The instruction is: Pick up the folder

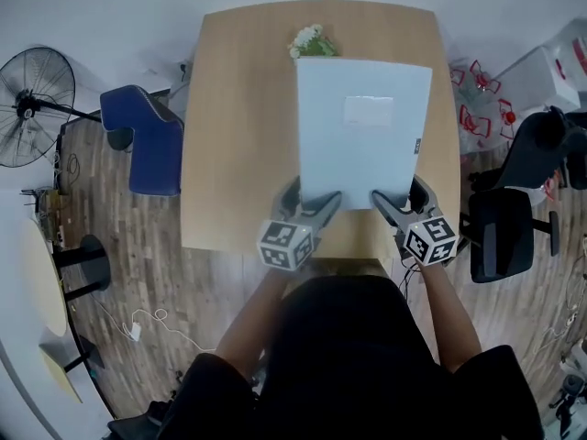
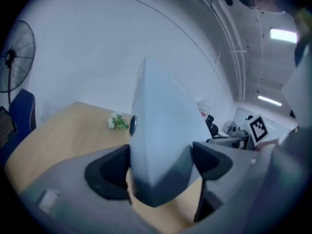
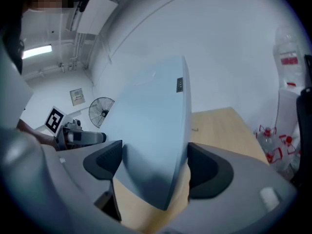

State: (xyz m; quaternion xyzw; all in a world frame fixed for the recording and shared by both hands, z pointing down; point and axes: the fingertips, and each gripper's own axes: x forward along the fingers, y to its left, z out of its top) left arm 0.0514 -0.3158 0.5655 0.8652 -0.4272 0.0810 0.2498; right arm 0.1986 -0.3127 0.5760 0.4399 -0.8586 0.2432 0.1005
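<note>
Forearms fwd, L gripper & R gripper jaws clamp folder at near corners.

Grey left tongs and right tongs bear black pads, black-and-white marker cubes; black short-sleeved top.

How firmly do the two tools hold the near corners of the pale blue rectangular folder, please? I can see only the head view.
Observer: In the left gripper view, the left tool has its black pads pressed on either side of the pale blue rectangular folder, with the thick near corner between them.
Operator: Thank you. And the right one?
Observer: The right tool clamps the other near corner the same way, with a pad against each face.
Operator: Is the folder off the light wooden table?
Observer: It appears so. Both gripper views show bare tabletop under the held corners, which hang clear of it.
</note>
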